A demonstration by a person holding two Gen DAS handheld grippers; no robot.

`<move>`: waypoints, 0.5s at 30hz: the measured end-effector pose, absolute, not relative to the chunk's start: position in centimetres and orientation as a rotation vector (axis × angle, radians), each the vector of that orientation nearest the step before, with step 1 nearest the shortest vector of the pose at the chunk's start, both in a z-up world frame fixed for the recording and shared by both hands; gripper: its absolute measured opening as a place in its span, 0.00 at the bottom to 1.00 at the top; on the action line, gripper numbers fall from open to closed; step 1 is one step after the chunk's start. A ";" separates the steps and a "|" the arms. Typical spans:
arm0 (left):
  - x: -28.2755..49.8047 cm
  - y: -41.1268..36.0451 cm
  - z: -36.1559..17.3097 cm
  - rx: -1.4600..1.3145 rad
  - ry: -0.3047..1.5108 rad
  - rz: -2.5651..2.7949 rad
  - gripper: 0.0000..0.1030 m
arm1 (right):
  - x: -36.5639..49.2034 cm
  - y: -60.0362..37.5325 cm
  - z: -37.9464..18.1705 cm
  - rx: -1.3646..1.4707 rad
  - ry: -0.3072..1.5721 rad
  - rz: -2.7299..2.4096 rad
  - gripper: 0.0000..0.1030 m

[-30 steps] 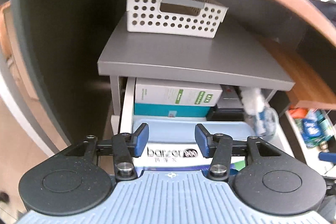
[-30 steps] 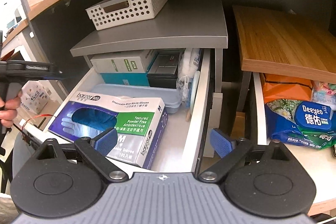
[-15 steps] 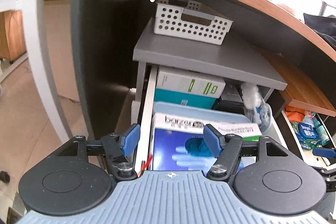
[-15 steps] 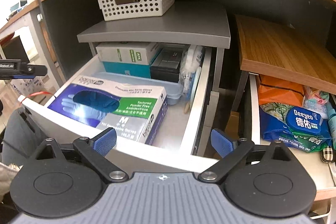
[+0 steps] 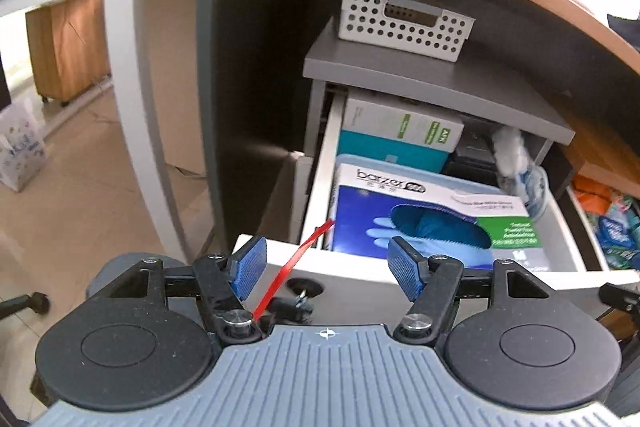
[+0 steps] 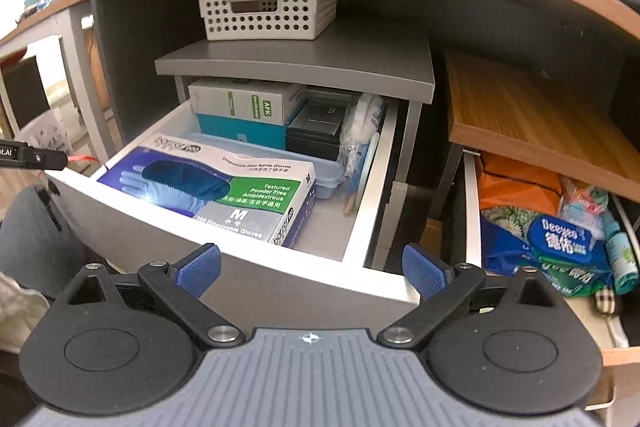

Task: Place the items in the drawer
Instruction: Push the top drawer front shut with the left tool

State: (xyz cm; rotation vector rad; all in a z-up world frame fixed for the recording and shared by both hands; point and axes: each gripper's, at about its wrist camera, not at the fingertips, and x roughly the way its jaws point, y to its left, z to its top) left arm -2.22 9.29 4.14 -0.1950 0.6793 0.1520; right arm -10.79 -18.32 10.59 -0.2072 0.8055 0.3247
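The glove box lies flat in the open white drawer, right gripper jaws spread and empty.

White drawer, blue-and-green glove box, white perforated basket, grey shelf

- The left wrist camera looked from just in front of the open drawer, near its left front corner, facing forward and a little down, with floor and a desk leg on its left.
- The right wrist camera sat close before the same drawer's right front corner, looking in from above the front panel, a second drawer open at its right.
- Both views shared the glove box, the gray shelf and the white basket.
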 end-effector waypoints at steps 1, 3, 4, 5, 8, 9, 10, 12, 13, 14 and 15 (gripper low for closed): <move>-2.4 9.4 3.9 -0.200 0.687 0.151 0.67 | -10.9 -18.2 10.6 -0.218 0.808 0.328 0.98; -2.6 9.6 3.6 -0.211 0.700 0.149 0.67 | -11.3 -18.2 10.6 -0.224 0.811 0.328 0.99; -2.7 9.7 3.4 -0.219 0.702 0.143 0.67 | -11.4 -18.2 10.7 -0.222 0.810 0.328 0.99; -2.7 9.8 3.2 -0.225 0.701 0.138 0.67 | -11.6 -18.2 10.7 -0.221 0.814 0.329 0.99; -2.5 10.0 3.0 -0.228 0.684 0.132 0.67 | -12.0 -18.2 10.7 -0.224 0.814 0.322 0.99; -2.5 10.0 2.9 -0.237 0.683 0.134 0.67 | -12.1 -18.2 10.7 -0.224 0.813 0.319 0.99; -2.4 10.1 2.8 -0.247 0.682 0.136 0.67 | -12.2 -18.2 10.7 -0.224 0.813 0.315 0.99; -2.2 10.3 2.7 -0.272 0.682 0.134 0.67 | -12.3 -18.2 10.7 -0.216 0.813 0.310 0.99; -2.1 10.4 2.7 -0.279 0.682 0.133 0.67 | -12.4 -18.1 10.7 -0.212 0.815 0.308 0.99; -2.0 10.4 2.7 -0.279 0.683 0.132 0.67 | -12.5 -18.1 10.8 -0.211 0.816 0.307 0.99; -1.9 10.4 2.7 -0.277 0.684 0.131 0.67 | -12.5 -18.1 10.8 -0.209 0.817 0.307 0.99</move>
